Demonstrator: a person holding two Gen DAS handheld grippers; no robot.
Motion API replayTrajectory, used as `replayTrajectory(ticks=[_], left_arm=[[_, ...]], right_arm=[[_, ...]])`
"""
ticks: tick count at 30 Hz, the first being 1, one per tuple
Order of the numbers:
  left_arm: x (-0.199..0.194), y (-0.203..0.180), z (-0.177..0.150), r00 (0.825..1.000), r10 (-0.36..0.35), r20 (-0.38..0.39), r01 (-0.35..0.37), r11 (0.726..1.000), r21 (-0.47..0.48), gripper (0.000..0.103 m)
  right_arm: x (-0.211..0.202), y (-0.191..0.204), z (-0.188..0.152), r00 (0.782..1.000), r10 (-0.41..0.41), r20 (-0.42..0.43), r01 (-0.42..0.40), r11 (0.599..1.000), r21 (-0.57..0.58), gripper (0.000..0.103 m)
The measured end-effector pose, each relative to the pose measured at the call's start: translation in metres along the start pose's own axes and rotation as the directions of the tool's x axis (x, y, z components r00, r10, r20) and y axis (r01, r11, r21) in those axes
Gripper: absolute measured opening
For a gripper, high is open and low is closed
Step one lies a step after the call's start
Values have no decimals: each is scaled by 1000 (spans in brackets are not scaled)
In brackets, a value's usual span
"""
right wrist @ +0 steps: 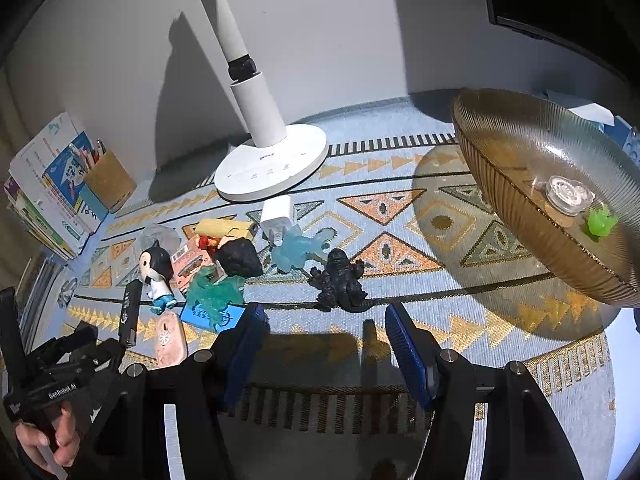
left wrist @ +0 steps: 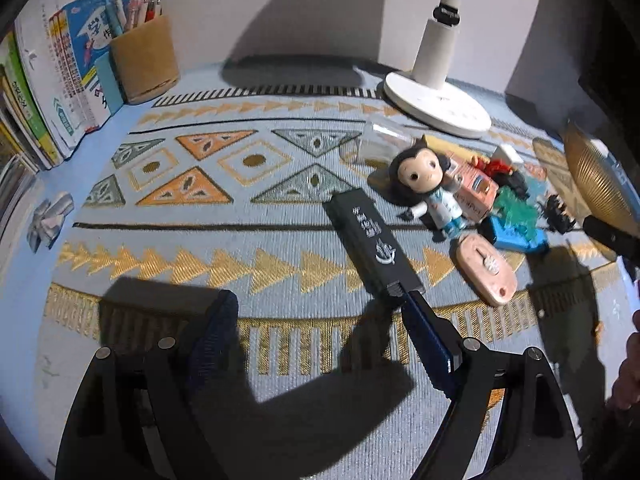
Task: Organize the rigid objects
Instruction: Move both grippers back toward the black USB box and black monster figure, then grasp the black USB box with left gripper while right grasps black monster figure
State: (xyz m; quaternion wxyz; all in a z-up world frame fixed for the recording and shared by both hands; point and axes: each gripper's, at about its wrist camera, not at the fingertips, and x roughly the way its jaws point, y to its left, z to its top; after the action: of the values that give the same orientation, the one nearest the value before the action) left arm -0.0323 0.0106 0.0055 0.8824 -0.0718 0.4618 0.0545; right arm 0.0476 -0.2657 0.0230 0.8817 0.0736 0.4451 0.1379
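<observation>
- Only the right wrist view shows the ribbed amber bowl's (right wrist: pixel 520 184) inside, upper right, with a clear trinket (right wrist: pixel 568 194) and a green figure (right wrist: pixel 600 222) in it; only the left wrist view shows the book stack (left wrist: pixel 44 92) plainly, upper left.
- Left gripper (left wrist: pixel 320 320) tilts down, jaws apart, one fingertip (left wrist: pixel 416 304) touching the black case's (left wrist: pixel 370 242) near end, at frame centre.
- Right gripper (right wrist: pixel 322 330) hangs with jaws apart and empty before a black dinosaur figure (right wrist: pixel 340 280).

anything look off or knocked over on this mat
Yes: the amber glass dish is off the mat and tilted, with a clear round piece and green toy low inside. The doll lies on its back.
</observation>
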Motion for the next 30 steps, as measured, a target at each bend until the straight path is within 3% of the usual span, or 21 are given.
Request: replayTrajectory(ticks=[5,12,16,20,23,28,30], left_arm=[[9,-11,14,997,-80,-5,80,997,-22,83],[29,-31,21,1000,-2,21,1,1000,25,77],[28,-34,20,998,35,53,-38,998,57,53],[27,-31,20,997,21,71,-25,998,54,42],[25,-29,19,996,20,84,-24,999,46,30],[26,-29,18,996,9,88,-13,999,46,28],[25,-28,18,996,2,90,-6,999,45,26]], right_arm=[[-7,-7,7,999,-44,4,44,999,-8,61],[15,-20,19,994,-61,-94,57,997,-47,61],[36,-13,21,990,-73,-119,65,995,-69,61],[48,-8,23,990,-86,-108,78,994,-77,61],[52,-6,25,991,-100,-93,92,992,-87,49],[58,-5,24,991,-85,-100,77,994,-81,48],[58,-1,23,990,-113,-88,104,989,-103,39]])
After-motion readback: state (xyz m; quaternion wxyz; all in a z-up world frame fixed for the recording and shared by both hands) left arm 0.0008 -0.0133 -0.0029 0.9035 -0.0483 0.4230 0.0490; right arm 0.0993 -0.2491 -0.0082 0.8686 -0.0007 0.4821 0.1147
